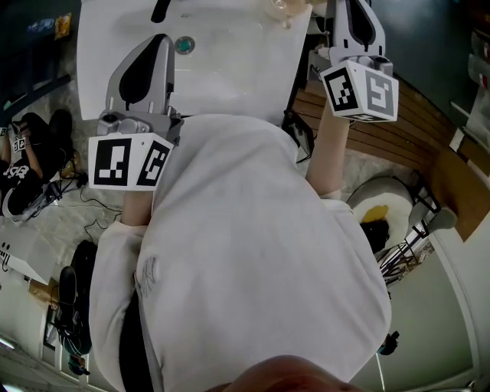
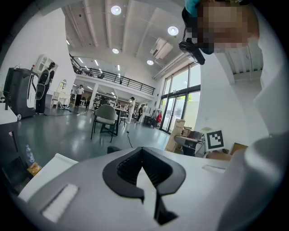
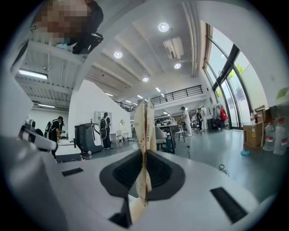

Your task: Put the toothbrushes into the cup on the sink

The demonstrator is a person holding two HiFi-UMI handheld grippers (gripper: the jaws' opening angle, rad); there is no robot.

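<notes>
Head view, looking steeply down: we see the person's white shirt [image 1: 253,253] filling the middle and a white rectangular sink top [image 1: 230,76] beyond it. The left gripper [image 1: 162,42] hangs over the sink top's near left part, just beside a small round teal fitting [image 1: 184,44] set in it. The right gripper [image 1: 358,15] is off the sink top's right edge, above brown wooden slats [image 1: 398,130]. A pale glossy rounded object [image 1: 279,8] sits at the sink top's far right edge; we cannot tell if it is the cup. In the left gripper view the left gripper [image 2: 143,151] points up into a big hall, its black ribbed pads [image 2: 128,169] meeting at the tips with nothing between. In the right gripper view the right gripper [image 3: 144,155] is pinched narrow on a thin flat cream strip [image 3: 145,126] with reddish specks, seen edge-on and upright, sticking out past the tips. We cannot tell whether the cream strip is a toothbrush.
</notes>
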